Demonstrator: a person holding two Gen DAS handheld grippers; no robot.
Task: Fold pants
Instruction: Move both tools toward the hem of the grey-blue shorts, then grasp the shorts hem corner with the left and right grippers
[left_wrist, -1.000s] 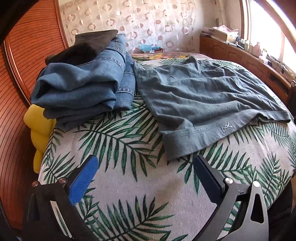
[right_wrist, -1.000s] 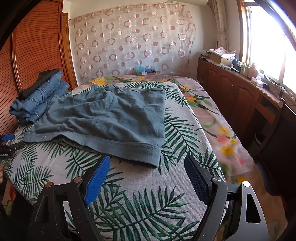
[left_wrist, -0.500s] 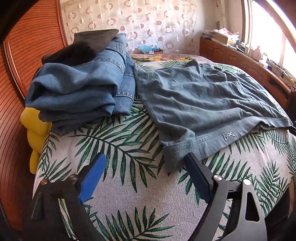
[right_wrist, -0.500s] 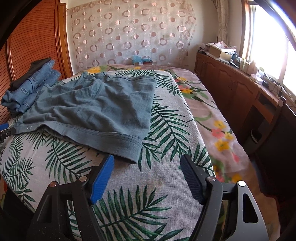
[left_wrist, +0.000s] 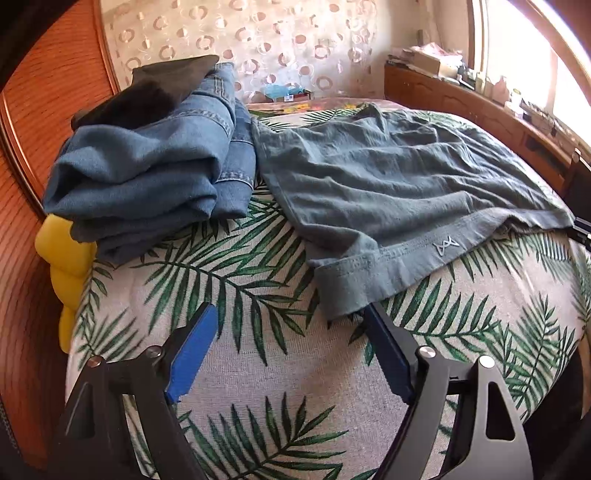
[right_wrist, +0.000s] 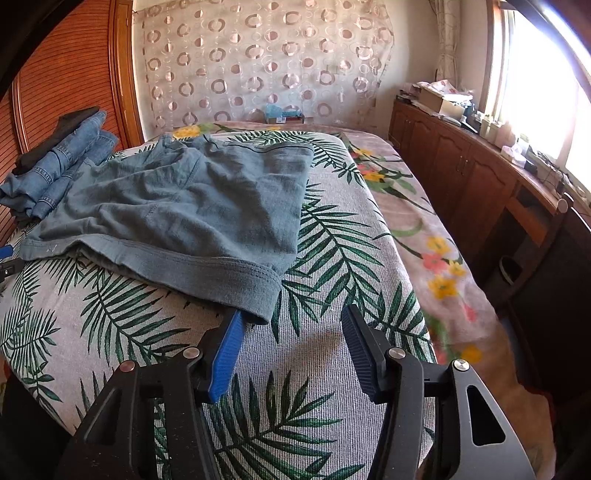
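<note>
Grey-green pants (left_wrist: 388, 184) lie spread flat on the palm-leaf bedspread (left_wrist: 258, 369), hems toward me. My left gripper (left_wrist: 290, 314) sits low at the left hem corner (left_wrist: 340, 291). Its jaws are closing, the cloth's corner lies just inside the right finger (left_wrist: 384, 347), and neither pad presses it. My right gripper (right_wrist: 291, 314) is at the other hem corner (right_wrist: 255, 291) of the pants (right_wrist: 192, 206). Its jaws are closing too, the left finger (right_wrist: 229, 347) has its tip tucked under the hem edge, and the cloth is not pinched.
A stack of folded jeans (left_wrist: 147, 173) topped by a dark garment sits at the pants' left, against a wooden panel (left_wrist: 44, 110). A yellow cushion (left_wrist: 66, 258) is wedged below it. A wooden cabinet (right_wrist: 480, 177) runs along the window side. The bed's right edge (right_wrist: 436, 266) drops off there.
Both grippers have crept forward to the hem corners and their jaws have narrowed. The pants have not moved.
</note>
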